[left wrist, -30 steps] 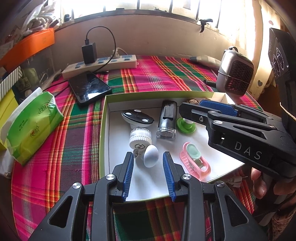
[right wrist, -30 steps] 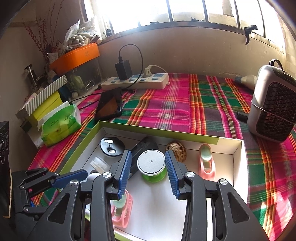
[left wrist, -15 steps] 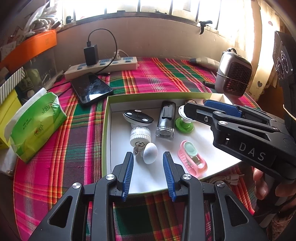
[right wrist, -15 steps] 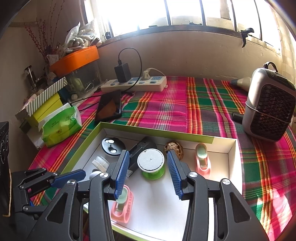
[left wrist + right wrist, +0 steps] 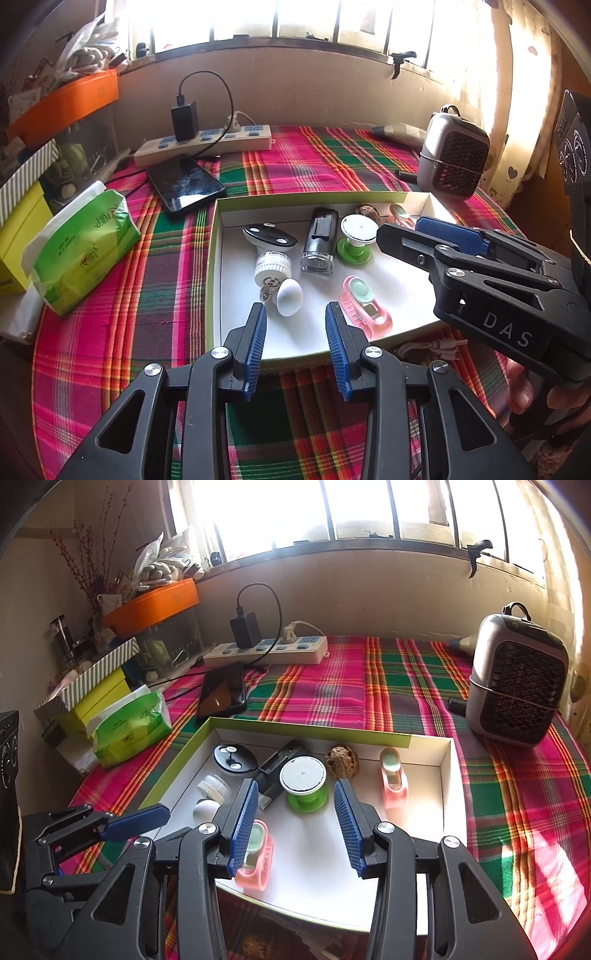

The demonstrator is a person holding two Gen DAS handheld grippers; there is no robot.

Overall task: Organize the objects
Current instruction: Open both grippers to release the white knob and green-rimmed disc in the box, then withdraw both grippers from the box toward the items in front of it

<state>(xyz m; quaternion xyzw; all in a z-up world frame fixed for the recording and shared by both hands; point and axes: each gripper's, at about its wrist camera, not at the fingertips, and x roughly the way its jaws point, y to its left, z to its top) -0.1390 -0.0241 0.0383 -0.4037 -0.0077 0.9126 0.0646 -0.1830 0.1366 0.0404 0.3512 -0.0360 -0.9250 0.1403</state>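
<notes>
In the shallow white box with a lime-green rim (image 5: 236, 722) on the plaid tablecloth (image 5: 332, 686), the small things to be organized already lie together: a green thread spool with a white top (image 5: 303, 783), a black oval holder with two white dots (image 5: 233, 757), a black cartridge with a clear end (image 5: 320, 240), a white ribbed round cap (image 5: 272, 266), a white egg-shaped knob (image 5: 290, 296), a brown wrinkled nut (image 5: 342, 761) and two pink clips with mint pads, one near the front (image 5: 364, 306) and one by the far wall (image 5: 392, 777).

The right gripper (image 5: 295, 823) hovers over the box with its blue pads half apart and nothing between them; the spool sits just beyond the tips. The left gripper (image 5: 295, 338) hangs at the box's near edge, also half open and empty, with the egg-shaped knob just ahead.

My reading is that the gathering is largely done and the hands are between picks, choosing what to take or square up next. If the spool is next, the right gripper has to come forward and down, straddle its top and close without knocking the cartridge beside it.

Outside the box stand a phone (image 5: 184, 184), a green tissue pack (image 5: 79, 251), a power strip (image 5: 266, 650) and a small heater (image 5: 517, 690).
</notes>
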